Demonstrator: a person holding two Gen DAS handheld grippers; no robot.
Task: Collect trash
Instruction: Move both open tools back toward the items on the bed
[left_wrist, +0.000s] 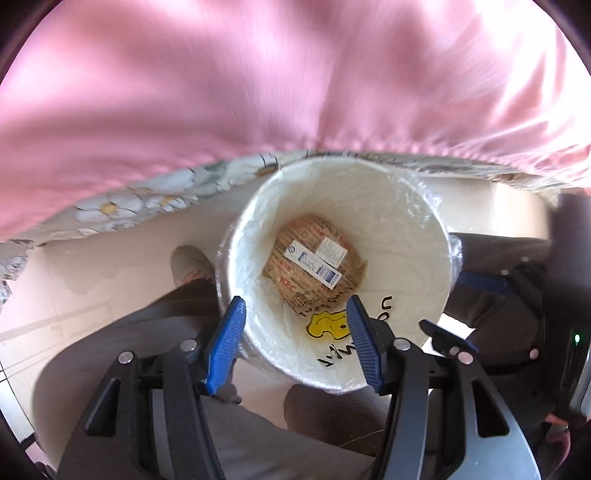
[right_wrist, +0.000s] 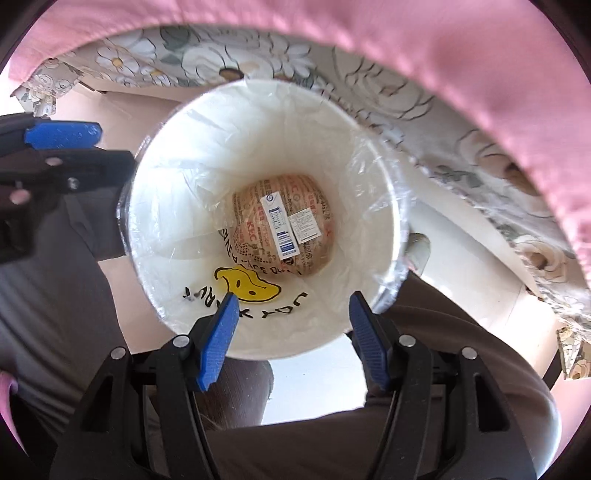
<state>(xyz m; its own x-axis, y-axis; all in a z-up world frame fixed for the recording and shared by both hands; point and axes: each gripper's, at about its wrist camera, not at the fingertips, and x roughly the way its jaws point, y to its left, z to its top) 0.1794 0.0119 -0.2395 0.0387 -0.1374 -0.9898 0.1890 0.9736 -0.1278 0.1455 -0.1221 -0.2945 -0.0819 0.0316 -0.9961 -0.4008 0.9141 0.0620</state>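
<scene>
Below, pale floor (left_wrist: 92, 295), pink bedding (left_wrist: 258, 74)

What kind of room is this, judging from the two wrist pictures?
Probably a bedroom. A pink quilt hangs over a flowered bed sheet at a bed's edge, and a white waste bin with a clear liner stands beside it on a pale floor, holding a brown paper bag.

I count one white bin (right_wrist: 369, 206) | one brown paper bag (right_wrist: 255, 221) inside it | two white labels on that bag | one yellow duck print (right_wrist: 245, 282) | two grippers, left (left_wrist: 295, 321) and right (right_wrist: 291, 314) | one shoe (left_wrist: 190, 264) | one pink cover (left_wrist: 258, 81)
</scene>
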